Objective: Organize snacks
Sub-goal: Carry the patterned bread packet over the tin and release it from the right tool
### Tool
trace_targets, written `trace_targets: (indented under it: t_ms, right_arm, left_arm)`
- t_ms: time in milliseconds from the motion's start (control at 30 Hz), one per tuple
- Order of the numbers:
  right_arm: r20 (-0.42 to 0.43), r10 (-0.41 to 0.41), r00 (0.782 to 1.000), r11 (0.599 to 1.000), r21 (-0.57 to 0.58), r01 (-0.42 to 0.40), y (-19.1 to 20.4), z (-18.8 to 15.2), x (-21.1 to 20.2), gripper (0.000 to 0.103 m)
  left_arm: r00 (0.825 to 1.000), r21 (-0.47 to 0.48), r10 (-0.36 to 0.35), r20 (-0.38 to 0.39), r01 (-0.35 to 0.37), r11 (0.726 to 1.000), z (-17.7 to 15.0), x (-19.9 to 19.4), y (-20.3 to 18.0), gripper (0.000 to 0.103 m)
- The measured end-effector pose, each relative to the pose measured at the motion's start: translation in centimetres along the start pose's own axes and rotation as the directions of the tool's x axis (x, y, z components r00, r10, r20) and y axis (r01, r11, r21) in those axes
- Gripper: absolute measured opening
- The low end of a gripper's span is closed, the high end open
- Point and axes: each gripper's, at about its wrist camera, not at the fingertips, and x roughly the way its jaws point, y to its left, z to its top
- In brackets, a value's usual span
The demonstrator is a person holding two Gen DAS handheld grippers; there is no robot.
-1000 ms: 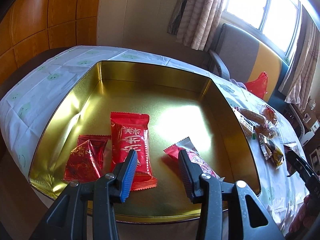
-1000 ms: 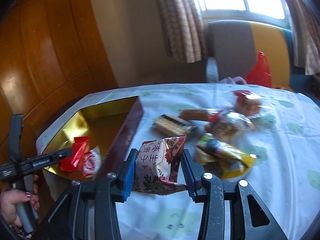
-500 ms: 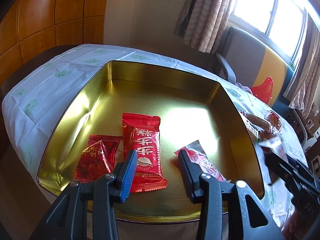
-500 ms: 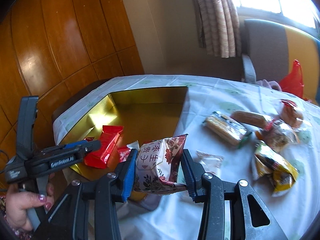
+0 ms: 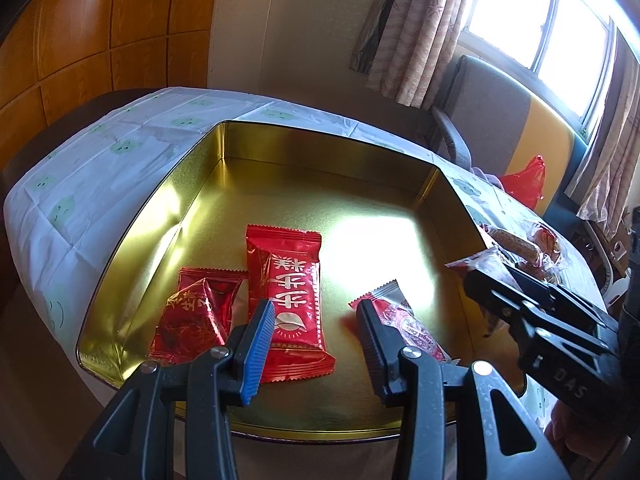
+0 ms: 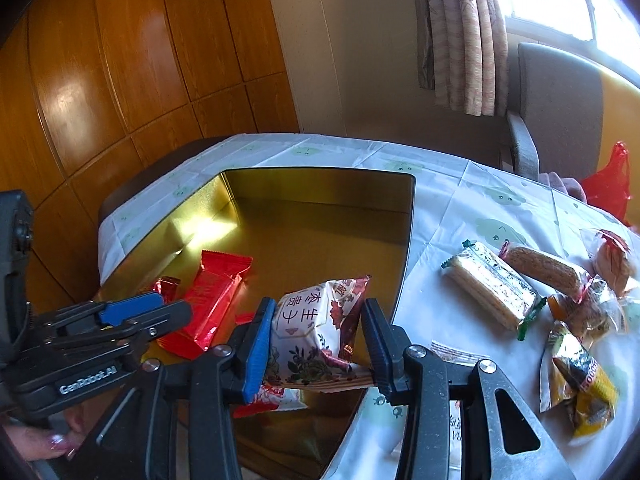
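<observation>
Snack packet: white floral packet (image 6: 316, 336) sits low centre of the right wrist view, over the gold tin (image 6: 320, 192), near its right wall.
Risk, drop: released this close to the wall, it may catch the rim and slide onto the tablecloth (image 6: 460, 208).
Risk, clash: the two tools are close together over the tin; a sideways swing could knock them.
Right gripper (image 6: 318, 336): part open, both pads pressed on the packet's sides.
Left gripper (image 5: 316, 340): part open, empty, hovering above the long red packet (image 5: 288, 280) at lower centre.
</observation>
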Motion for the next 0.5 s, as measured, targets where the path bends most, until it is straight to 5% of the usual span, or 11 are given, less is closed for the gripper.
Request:
trace_targets:
  t_ms: [500]
  right_arm:
    - [-0.079, -0.054, 0.995, 0.992, -0.117, 0.044, 0.3, 3.2, 4.4, 0.045]
  left_arm:
    - [1.000, 0.001, -0.007, 0.000, 0.007, 1.000, 0.0, -0.1, -0.2, 0.043]
